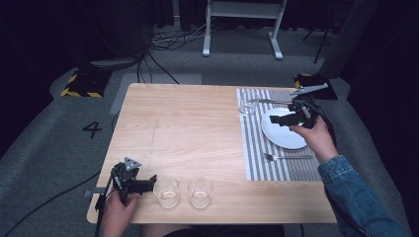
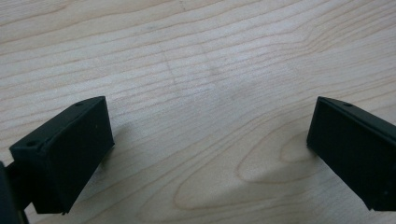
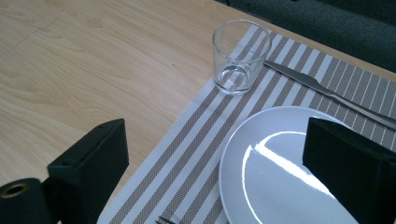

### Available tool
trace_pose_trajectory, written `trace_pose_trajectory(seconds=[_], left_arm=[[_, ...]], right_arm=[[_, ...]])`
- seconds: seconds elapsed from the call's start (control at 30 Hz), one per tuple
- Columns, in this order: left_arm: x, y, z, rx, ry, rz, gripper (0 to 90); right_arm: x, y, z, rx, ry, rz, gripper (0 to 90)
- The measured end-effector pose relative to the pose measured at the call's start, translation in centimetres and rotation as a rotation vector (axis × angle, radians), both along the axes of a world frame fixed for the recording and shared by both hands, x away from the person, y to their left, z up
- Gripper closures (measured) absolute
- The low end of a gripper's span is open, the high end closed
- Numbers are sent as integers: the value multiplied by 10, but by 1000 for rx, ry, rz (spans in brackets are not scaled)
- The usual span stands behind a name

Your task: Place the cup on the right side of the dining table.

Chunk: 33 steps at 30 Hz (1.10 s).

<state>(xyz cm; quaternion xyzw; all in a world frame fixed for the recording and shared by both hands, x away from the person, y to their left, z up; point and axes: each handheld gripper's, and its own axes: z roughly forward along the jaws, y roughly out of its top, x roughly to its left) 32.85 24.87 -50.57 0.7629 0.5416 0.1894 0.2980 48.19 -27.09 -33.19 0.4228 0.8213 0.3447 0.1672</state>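
- Setting a place at the wooden table (image 1: pixel 188 123) looks to be the work in hand: a striped placemat (image 1: pixel 257 148) on the far right side already carries a white plate (image 1: pixel 281 133), a fork (image 1: pixel 286 157) on the near side of the plate, a knife (image 1: pixel 269 101) on the far side, and one empty glass (image 1: pixel 248 107) at the mat's far left corner
- Two more glasses stand off the mat near the table's front edge, a left glass (image 1: pixel 168 191) and a right glass (image 1: pixel 200 191), just beside each other but apart
- The left gripper (image 1: pixel 148 183) sits low at the near left corner with its jaws pointing right, straight at the left glass, which lies just beyond the tips; this is the relation the next move turns on, a short push along the jaw line, by my judgement
- In the left gripper view the jaws stand wide apart with bare wood between them and nothing held, so the glass is not yet between them
- The right gripper (image 1: pixel 281 120) hovers over the plate, well apart from both near glasses, so the left hand (image 1: pixel 117 210) is clearly the nearer one for them
- In the right gripper view its jaws are likewise spread wide and empty, one over the bare wood beside the mat's edge and one over the plate (image 3: pixel 280 172), with the glass on the mat (image 3: pixel 239 56) ahead and the knife (image 3: pixel 327 91) running behind the plate
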Motion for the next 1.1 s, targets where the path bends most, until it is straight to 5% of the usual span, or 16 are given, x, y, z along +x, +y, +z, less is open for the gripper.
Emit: trace_pose_trajectory(seconds=[0.63,1.1], left_arm=[[0,0,0,-2,1,2,5],[0,0,0,-2,1,2,5]], right_arm=[[-57,-31,4,26,-15,7,71],[-101,-55,-17,23,-14,6,64]])
